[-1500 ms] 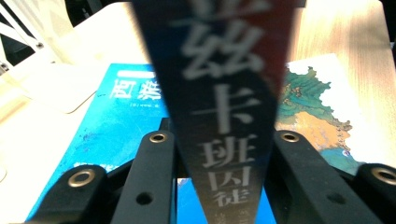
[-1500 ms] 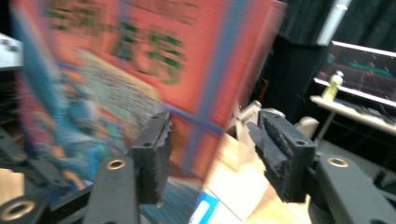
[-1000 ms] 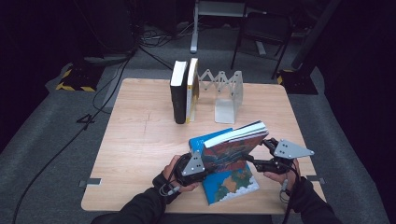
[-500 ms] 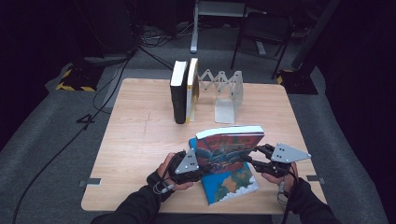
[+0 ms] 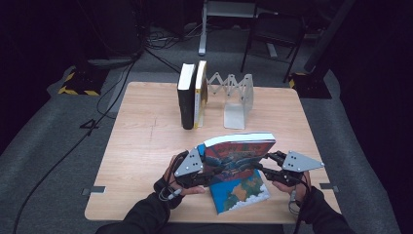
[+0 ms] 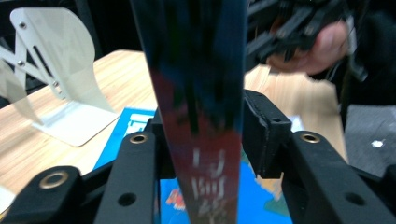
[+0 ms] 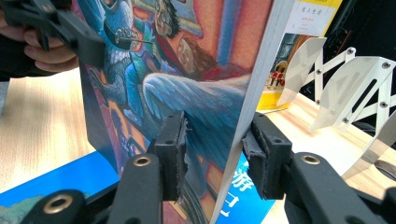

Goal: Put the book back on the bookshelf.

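A thick book with a painted cover [image 5: 238, 151] stands raised on its long edge, cover toward me, above a flat blue book [image 5: 243, 192] on the table. My left gripper [image 5: 207, 168] grips its spine end. In the left gripper view the spine [image 6: 196, 70] fills the gap between the jaws of that gripper [image 6: 205, 130], which have just been opening around it. My right gripper [image 5: 265, 165] holds the other end. In the right gripper view its [image 7: 212, 140] pads press on the cover [image 7: 187, 70] and the back, and the jaws have just been closing on it.
At the back of the wooden table [image 5: 146, 146] a black book [image 5: 186, 100] and a yellow book [image 5: 200, 95] stand upright beside a white folding book rack [image 5: 234, 97]. Cables and a chair lie on the dark floor behind.
The painted book has swung from a slant to upright on its edge, cover toward me. My left hand has risen a little with it. The right jaws have closed on its page end.
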### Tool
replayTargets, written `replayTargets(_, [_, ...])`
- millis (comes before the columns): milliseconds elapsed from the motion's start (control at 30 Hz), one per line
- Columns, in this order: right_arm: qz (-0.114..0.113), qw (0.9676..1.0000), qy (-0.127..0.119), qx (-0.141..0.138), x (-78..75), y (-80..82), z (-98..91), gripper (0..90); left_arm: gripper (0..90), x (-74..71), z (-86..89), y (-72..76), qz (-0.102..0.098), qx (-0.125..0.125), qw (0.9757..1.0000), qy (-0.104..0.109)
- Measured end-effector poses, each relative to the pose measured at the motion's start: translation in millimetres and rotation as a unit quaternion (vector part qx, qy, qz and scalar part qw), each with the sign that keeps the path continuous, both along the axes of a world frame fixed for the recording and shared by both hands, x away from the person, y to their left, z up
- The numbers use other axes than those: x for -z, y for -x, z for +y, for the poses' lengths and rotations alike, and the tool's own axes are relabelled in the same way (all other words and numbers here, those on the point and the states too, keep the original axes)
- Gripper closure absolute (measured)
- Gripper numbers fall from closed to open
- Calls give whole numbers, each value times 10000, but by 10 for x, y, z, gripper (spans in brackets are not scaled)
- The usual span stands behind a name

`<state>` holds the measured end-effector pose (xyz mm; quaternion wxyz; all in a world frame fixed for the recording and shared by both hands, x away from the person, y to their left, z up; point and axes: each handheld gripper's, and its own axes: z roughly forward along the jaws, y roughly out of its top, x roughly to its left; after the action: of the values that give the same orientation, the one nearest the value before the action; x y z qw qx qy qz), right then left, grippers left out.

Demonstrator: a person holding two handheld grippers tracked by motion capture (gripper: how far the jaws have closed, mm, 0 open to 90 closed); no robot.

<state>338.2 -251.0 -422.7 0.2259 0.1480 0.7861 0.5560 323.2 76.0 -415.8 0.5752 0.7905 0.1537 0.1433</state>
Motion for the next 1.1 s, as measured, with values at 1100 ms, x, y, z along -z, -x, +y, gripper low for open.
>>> replayTargets(1100, [50,9999,40,109,-22,19,-69,436,734,-152,-164,30,-264,51,9996,-115])
